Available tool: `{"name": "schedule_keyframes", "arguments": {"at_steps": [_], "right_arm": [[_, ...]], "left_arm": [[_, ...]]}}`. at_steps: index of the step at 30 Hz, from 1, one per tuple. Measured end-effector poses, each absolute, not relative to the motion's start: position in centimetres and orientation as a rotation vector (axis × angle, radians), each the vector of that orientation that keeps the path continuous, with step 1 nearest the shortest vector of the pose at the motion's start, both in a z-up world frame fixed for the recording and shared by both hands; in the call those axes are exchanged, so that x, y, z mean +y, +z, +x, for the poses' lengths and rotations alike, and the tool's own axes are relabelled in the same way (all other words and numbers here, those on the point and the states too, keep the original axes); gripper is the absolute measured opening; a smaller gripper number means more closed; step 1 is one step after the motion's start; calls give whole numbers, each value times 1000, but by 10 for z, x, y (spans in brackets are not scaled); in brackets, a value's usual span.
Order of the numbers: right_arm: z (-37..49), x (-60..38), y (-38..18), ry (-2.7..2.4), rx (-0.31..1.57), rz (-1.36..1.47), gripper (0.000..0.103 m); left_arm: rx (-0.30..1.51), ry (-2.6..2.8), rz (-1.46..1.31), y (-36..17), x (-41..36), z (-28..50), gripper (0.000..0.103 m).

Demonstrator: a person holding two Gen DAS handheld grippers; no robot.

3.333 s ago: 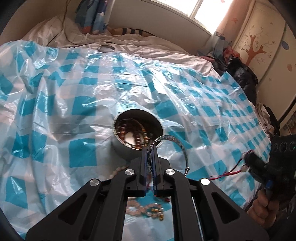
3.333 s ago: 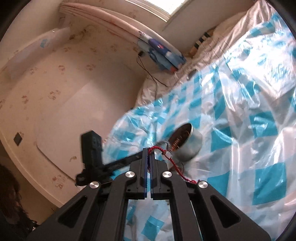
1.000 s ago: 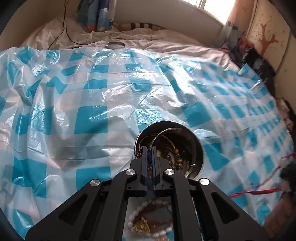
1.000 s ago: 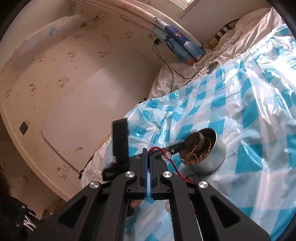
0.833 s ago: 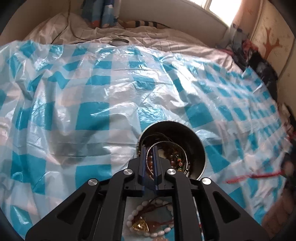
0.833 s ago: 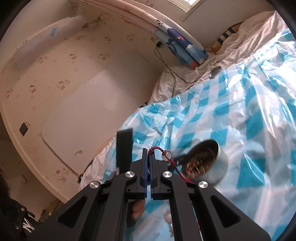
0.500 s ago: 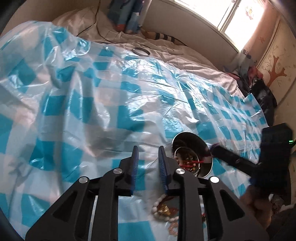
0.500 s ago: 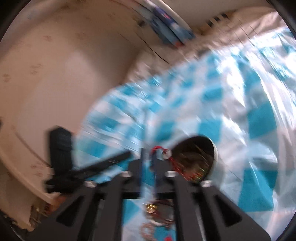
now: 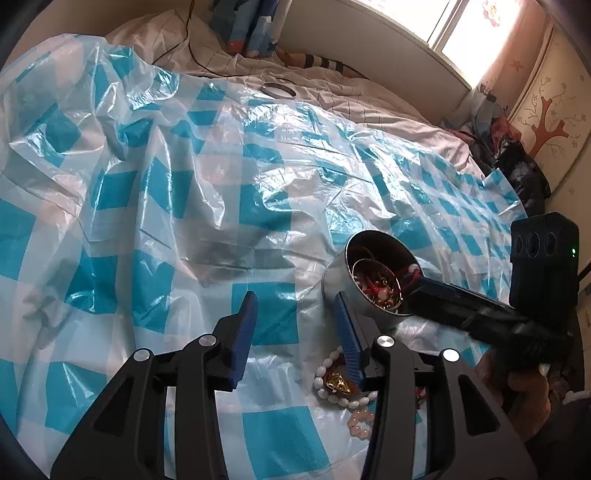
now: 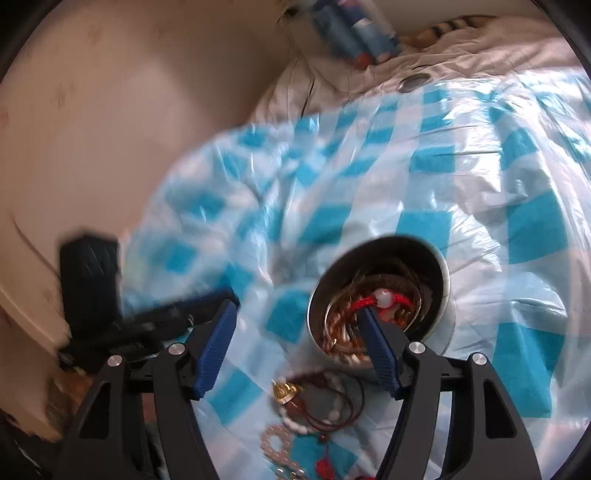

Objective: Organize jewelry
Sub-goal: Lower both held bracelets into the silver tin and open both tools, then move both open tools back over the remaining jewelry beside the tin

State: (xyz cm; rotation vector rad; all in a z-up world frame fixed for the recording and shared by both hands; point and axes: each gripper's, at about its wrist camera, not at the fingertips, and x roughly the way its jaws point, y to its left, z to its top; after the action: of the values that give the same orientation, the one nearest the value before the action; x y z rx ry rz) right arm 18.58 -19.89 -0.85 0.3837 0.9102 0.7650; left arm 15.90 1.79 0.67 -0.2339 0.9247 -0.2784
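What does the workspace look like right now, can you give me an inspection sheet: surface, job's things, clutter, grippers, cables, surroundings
Surface: crinkled blue-and-white checked plastic sheet spread over a bed.
Job's things: metal tin holding bangles, beads and a red cord bracelet; white bead bracelet with gold charm and pink bead bracelet lie on the sheet beside it.
Clutter: a round lid lies far back on the bedsheet.
Grippers: left gripper jaws opening, nothing between them; right gripper jaws opening over the tin's rim, nothing clamped.
Cables: a thin dark cable runs over the bedsheet at the back.
Surroundings: window, tree-patterned wardrobe, pile of clothes.
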Motion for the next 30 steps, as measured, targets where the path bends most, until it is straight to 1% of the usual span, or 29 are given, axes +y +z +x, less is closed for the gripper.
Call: {"name": "schedule_keyframes", "arguments": {"at_steps": [7, 8, 9, 15, 18, 20, 23, 30], "right_arm": [[167, -212, -2, 726, 931, 343, 75], [164, -214, -1, 721, 937, 335, 81], [159, -216, -1, 707, 945, 323, 83], [146, -231, -1, 646, 954, 327, 83], [146, -246, 0, 590, 934, 396, 84], [142, -262, -3, 514, 933, 458, 86], [136, -280, -14, 438, 974, 514, 87], [112, -281, -19, 420, 992, 498, 87]], "left_arm": [[928, -284, -230, 6, 17, 158, 44], [928, -284, -227, 6, 17, 158, 45], [928, -284, -225, 6, 17, 157, 46], [928, -281, -225, 8, 22, 153, 48], [931, -283, -223, 9, 25, 151, 49], [938, -301, -204, 9, 24, 149, 50], [957, -329, -166, 6, 17, 143, 52], [1008, -360, -99, -5, 7, 130, 57]]}}
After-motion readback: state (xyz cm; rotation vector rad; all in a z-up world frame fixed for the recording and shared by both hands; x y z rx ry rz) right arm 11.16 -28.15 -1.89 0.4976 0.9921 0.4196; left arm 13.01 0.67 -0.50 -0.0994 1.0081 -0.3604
